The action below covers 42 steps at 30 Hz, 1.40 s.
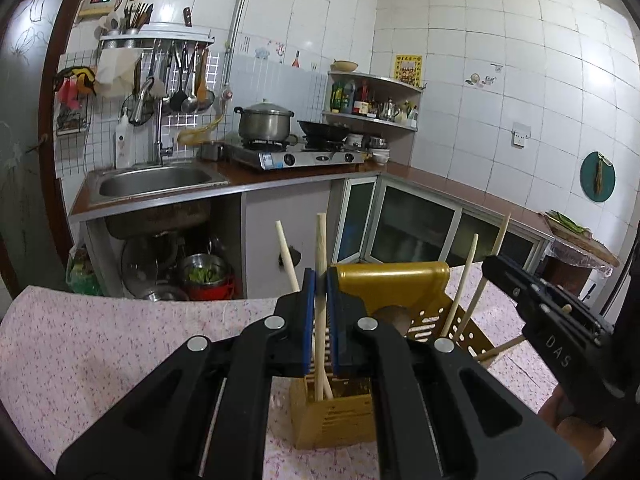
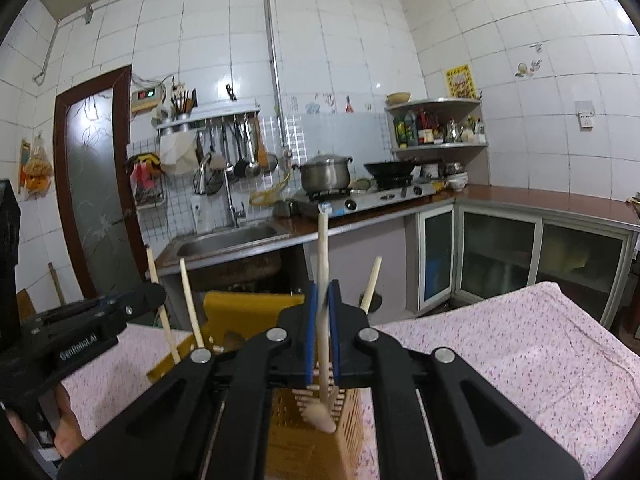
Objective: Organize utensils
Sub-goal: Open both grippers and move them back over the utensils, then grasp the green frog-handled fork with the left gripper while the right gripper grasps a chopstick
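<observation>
A wooden utensil handle (image 1: 320, 264) is clamped between the blue pads (image 1: 307, 320) of the left gripper (image 1: 321, 280); its lower end reaches down into the near compartment of the yellow utensil holder (image 1: 336, 416), directly below the jaws. A second wooden stick (image 1: 286, 254) is seen leaning just left of the clamped one, tilted away from the gripper. Two more wooden sticks (image 1: 464, 280) stand to the right of the left gripper, at the far side of the holder, beside the raised yellow back panel (image 1: 392, 284).

In the right wrist view, a wooden spoon (image 2: 323, 320) is pinched by the right gripper (image 2: 322, 300) — its handle rises above the fingertips and its rounded end hangs below the jaws, over the slotted holder (image 2: 316, 452). Motion blur is visible along the handle. The other gripper (image 2: 80, 336) is seen at lower left of this tool.

The holder rests on a pink floral tablecloth (image 2: 500, 360), which spreads to either side of both grippers.
</observation>
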### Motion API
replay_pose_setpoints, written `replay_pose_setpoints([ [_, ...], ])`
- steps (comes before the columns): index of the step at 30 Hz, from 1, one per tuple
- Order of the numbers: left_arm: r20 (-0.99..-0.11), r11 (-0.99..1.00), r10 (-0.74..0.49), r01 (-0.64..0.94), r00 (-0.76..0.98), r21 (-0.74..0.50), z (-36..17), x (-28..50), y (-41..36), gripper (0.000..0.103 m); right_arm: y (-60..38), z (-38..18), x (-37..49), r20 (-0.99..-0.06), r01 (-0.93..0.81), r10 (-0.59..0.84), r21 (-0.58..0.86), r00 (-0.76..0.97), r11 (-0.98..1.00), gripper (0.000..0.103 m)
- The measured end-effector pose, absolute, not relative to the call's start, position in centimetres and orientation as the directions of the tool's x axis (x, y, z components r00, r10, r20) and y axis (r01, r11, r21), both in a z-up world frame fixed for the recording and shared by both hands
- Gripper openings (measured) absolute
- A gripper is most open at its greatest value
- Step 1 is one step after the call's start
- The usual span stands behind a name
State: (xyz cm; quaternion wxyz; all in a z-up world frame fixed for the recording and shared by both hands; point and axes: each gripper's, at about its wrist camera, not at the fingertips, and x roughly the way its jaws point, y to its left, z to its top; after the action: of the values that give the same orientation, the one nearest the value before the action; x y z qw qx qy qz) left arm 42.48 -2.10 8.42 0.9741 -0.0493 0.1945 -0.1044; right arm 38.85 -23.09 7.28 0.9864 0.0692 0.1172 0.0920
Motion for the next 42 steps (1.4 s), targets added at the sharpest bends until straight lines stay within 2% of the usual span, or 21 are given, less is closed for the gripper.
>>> replay_pose_setpoints([
  [1, -0.375, 0.974, -0.221, 0.182, 0.900, -0.138, 8.5, 42.4, -2.0, 0.009, -23.1, 7.3, 38.6, -0.229, -0.170, 0.204, 0.160, 0.952, 0.972, 0.009],
  [2, -0.385, 0.973, -0.222, 0.181, 0.896, -0.141, 8.6, 42.2, -1.9, 0.023, -23.0, 7.4, 38.4, -0.232, -0.170, 0.204, 0.159, 0.951, 0.973, 0.009],
  [3, -0.388, 0.974, -0.215, 0.170, 0.896, -0.147, 8.8, 41.7, -1.6, 0.032, -23.1, 7.7, 38.1, -0.232, -0.169, 0.202, 0.157, 0.952, 0.973, 0.009],
  [4, -0.387, 0.976, -0.205, 0.158, 0.899, -0.148, 9.0, 41.2, -1.4, 0.050, -23.2, 7.8, 37.7, -0.233, -0.169, 0.202, 0.155, 0.951, 0.973, 0.009],
  [5, -0.383, 0.977, -0.197, 0.150, 0.903, -0.149, 9.3, 40.6, -1.2, 0.060, -23.3, 8.1, 37.2, -0.240, -0.170, 0.205, 0.158, 0.949, 0.973, 0.009],
  [6, -0.384, 0.977, -0.196, 0.149, 0.902, -0.150, 9.5, 40.1, -1.1, 0.063, -23.5, 8.3, 36.9, -0.244, -0.172, 0.208, 0.162, 0.947, 0.972, 0.009],
  [8, -0.412, 0.974, -0.212, 0.160, 0.886, -0.159, 9.9, 39.0, -0.8, 0.071, -23.8, 8.6, 35.8, -0.261, -0.172, 0.211, 0.166, 0.942, 0.971, 0.028],
  [9, -0.429, 0.973, -0.219, 0.164, 0.876, -0.162, 9.9, 38.5, -0.7, 0.073, -23.9, 8.7, 35.3, -0.263, -0.166, 0.206, 0.165, 0.943, 0.972, 0.046],
  [10, -0.442, 0.973, -0.221, 0.165, 0.869, -0.161, 9.9, 38.0, -0.5, 0.076, -24.0, 8.7, 34.7, -0.264, -0.161, 0.200, 0.162, 0.944, 0.974, 0.051],
  [14, -0.502, 0.980, -0.192, 0.138, 0.843, -0.143, 9.3, 35.9, 0.2, 0.095, -24.5, 8.1, 32.7, -0.326, -0.151, 0.196, 0.157, 0.925, 0.976, 0.051],
  [20, -0.632, 0.976, -0.209, 0.120, 0.746, -0.181, 6.0, 33.4, 1.1, 0.096, -24.8, 5.3, 31.1, -0.478, -0.126, 0.199, 0.181, 0.856, 0.975, 0.051],
  [27, -0.729, 0.980, -0.195, 0.093, 0.656, -0.178, 1.2, 31.3, 0.9, 0.094, -24.5, 0.3, 29.4, -0.612, -0.092, 0.198, 0.200, 0.765, 0.975, 0.051],
  [32, -0.774, 0.982, -0.190, 0.105, 0.604, -0.159, -1.5, 30.1, 0.0, 0.078, -23.4, -2.6, 27.4, -0.680, -0.143, 0.235, 0.191, 0.694, 0.971, 0.051],
  [42, -0.819, 0.982, -0.186, 0.122, 0.543, -0.142, -4.6, 29.9, -2.0, 0.052, -19.9, -4.9, 25.0, -0.734, -0.251, 0.276, 0.148, 0.621, 0.957, 0.050],
])
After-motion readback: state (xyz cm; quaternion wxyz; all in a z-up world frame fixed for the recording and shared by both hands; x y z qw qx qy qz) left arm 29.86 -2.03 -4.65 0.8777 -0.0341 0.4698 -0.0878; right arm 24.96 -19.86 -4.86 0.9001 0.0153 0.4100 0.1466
